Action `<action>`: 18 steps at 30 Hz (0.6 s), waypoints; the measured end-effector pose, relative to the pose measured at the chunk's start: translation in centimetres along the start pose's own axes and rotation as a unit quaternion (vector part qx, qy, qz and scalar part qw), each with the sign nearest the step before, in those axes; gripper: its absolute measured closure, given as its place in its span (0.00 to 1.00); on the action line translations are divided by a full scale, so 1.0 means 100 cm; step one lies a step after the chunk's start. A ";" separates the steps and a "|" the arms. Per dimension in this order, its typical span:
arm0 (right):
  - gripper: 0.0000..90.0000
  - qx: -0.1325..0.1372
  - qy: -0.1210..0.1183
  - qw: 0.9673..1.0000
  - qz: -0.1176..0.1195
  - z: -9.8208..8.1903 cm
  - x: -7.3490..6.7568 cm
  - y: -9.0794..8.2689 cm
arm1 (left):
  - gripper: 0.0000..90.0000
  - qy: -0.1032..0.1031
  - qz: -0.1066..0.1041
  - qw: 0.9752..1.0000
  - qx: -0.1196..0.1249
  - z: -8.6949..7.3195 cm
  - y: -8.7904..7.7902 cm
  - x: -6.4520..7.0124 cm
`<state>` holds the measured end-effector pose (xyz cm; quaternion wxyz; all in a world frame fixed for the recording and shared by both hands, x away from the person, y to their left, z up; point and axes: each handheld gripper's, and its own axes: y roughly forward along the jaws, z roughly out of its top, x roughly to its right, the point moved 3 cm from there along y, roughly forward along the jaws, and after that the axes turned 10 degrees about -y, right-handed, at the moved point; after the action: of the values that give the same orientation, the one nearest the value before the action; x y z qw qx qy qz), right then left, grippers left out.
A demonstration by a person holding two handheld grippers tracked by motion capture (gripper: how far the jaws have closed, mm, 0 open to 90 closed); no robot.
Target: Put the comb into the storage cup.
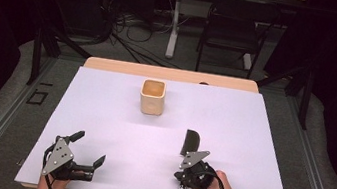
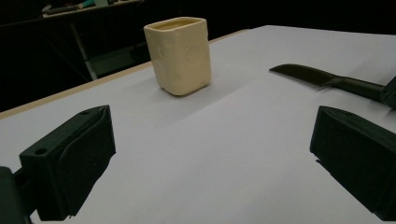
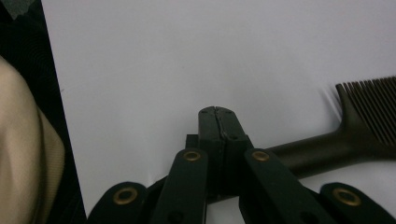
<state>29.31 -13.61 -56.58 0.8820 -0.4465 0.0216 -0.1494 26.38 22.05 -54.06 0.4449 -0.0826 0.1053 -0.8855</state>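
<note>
My right gripper (image 1: 189, 166) sits at the near right of the white table (image 1: 105, 100), and its jaws are pressed together on the handle of a black comb (image 1: 190, 142); in the right gripper view the handle (image 3: 317, 154) runs out sideways from just behind the closed tips, with the teeth (image 3: 373, 107) fanning at its far end. From the high view the comb's long axis points away from me, up the table and roughly toward the cream square cup (image 1: 152, 96), which stands upright well apart from the comb, farther back and a little to the left. My left gripper (image 1: 81, 155) rests at the near left with its jaws spread wide and nothing between them; looking along it, the cup (image 2: 180, 53) lies ahead and the comb (image 2: 327, 79) off to the right. I judge the move to come is carrying the comb to the cup: the right hand already has it, and the path runs forward and leftward, with the teeth end leading toward the cup's open mouth.
</note>
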 end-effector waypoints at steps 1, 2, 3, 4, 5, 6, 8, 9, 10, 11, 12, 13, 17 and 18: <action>1.00 0.000 0.000 1.000 0.000 0.000 0.000 0.000 | 0.00 0.000 0.000 1.000 0.000 0.000 0.000 0.000; 1.00 -0.003 0.001 1.000 0.001 -0.001 0.000 0.000 | 0.00 0.001 0.000 1.000 0.000 0.000 0.000 0.000; 1.00 -0.005 0.001 1.000 0.002 -0.002 0.000 -0.001 | 0.00 0.001 0.000 1.000 0.000 0.000 0.000 0.000; 1.00 -0.009 0.002 1.000 0.002 -0.003 0.000 -0.001 | 0.00 -0.001 0.000 1.000 0.001 0.000 0.000 -0.001; 1.00 -0.008 0.002 1.000 0.001 -0.003 0.000 -0.002 | 0.00 -0.002 0.000 1.000 0.002 0.000 0.000 -0.001; 1.00 -0.009 0.007 1.000 0.002 -0.004 -0.001 -0.003 | 0.00 -0.002 0.000 1.000 0.002 0.000 0.000 -0.001; 1.00 -0.013 0.007 1.000 0.002 -0.005 0.000 -0.003 | 0.00 0.001 0.000 1.000 0.000 0.000 0.000 0.000; 1.00 -0.013 0.007 1.000 0.002 -0.005 0.000 -0.003 | 0.00 0.001 0.000 1.000 0.000 0.000 0.000 -0.001; 1.00 -0.016 0.011 1.000 0.002 -0.005 -0.001 -0.004 | 0.00 0.000 0.000 1.000 0.001 0.000 0.000 -0.001; 1.00 -0.017 0.012 1.000 0.003 -0.005 -0.001 -0.004 | 0.00 -0.001 0.000 1.000 0.002 0.000 0.000 -0.001; 1.00 -0.017 0.012 1.000 0.003 -0.005 -0.001 -0.004 | 0.00 -0.001 0.001 1.000 0.003 0.000 0.000 -0.002; 1.00 -0.019 0.012 1.000 0.004 -0.006 -0.001 -0.004 | 0.00 -0.002 0.001 1.000 0.002 0.000 0.000 -0.001; 1.00 -0.024 0.018 1.000 0.002 -0.007 -0.001 -0.006 | 0.00 -0.002 0.001 1.000 0.001 0.000 0.000 -0.002; 1.00 -0.024 0.020 1.000 0.001 -0.007 -0.001 -0.007 | 0.00 -0.001 0.001 1.000 0.001 0.000 0.000 -0.002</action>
<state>28.91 -14.52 -56.51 0.8707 -0.4642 0.0433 -0.1567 26.47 22.19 -54.03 0.4462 -0.0827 0.1044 -0.8850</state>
